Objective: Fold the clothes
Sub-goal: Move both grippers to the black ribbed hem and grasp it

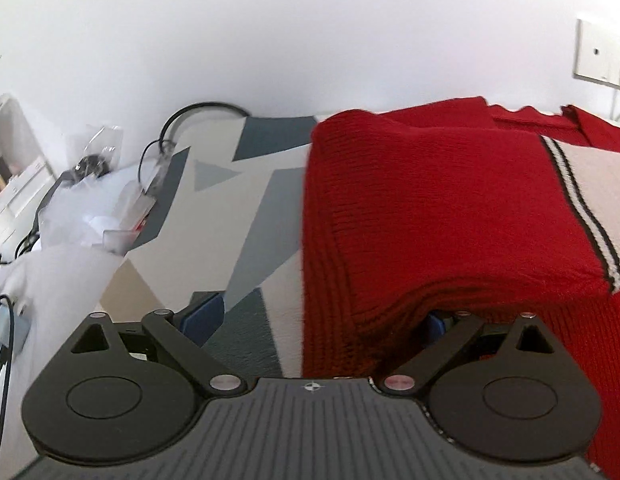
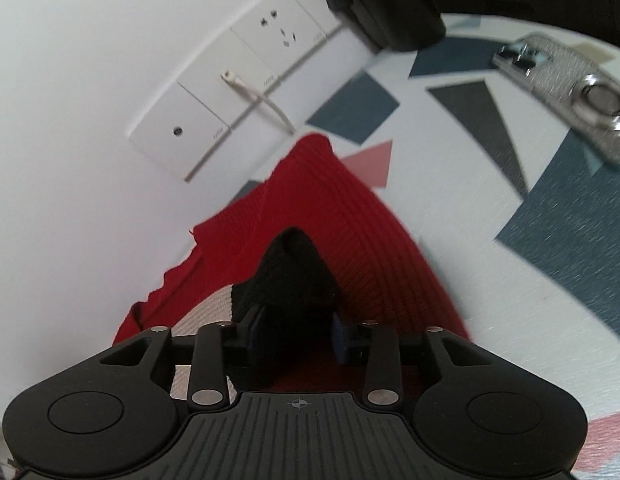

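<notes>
A red knit sweater with a cream panel and black-and-white stripes lies folded on the patterned cloth surface. My left gripper is open at the sweater's near left edge. Its right finger is tucked under the red fold, and its left finger rests on the bare cloth. In the right wrist view, my right gripper is shut on the sweater's black ribbed cuff. The cuff bunches up between the blue pads, above the red sweater.
A white wall stands close behind the surface, with a socket panel on it. Cables and plastic bags are piled at the left edge. A chrome metal piece and a dark object sit at the upper right.
</notes>
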A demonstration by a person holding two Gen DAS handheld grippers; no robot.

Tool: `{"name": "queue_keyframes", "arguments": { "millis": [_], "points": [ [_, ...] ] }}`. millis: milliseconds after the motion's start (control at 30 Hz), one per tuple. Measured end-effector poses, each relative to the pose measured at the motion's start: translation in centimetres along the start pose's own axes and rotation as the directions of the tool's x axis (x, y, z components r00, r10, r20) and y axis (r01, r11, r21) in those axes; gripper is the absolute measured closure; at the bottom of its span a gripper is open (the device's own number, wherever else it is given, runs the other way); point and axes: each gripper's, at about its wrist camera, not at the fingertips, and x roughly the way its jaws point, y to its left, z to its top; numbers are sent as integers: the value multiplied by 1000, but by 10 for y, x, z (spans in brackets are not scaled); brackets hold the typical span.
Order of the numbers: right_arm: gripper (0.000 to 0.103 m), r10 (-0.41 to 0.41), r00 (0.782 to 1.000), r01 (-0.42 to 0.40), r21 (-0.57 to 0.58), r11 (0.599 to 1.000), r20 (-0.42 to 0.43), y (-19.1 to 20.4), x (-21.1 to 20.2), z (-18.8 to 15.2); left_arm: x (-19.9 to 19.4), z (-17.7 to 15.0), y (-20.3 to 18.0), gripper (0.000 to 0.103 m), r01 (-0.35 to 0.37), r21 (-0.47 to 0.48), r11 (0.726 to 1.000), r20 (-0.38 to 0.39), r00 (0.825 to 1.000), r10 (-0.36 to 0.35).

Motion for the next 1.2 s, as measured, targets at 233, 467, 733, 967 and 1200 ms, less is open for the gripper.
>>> {"name": "queue_keyframes", "arguments": {
  "millis": [233,467,733,967,1200],
  "points": [
    [87,-39,999,39,-3,999,4,6,-13,-6,5,7,8,5,53,2,999,-65,996,-53],
    [55,20,997,-11,-126,992,69,26,-60,0,-48,3,30,6,175,-61,983,-130,975,-181],
    [47,119,990,-102,-209,973,72,29,-117,10,-123,-50,55,6,177,-75,981,-166,968,-187],
    [45,77,990,-39,-298,954,115,5,-185,-21,-158,-104,83,6,250,-161,955,-203,938,-280],
    [45,-121,980,163,-282,946,160,-48,-245,-103,-170,-165,91,6,341,-102,934,-255,899,-356]
  ]
}}
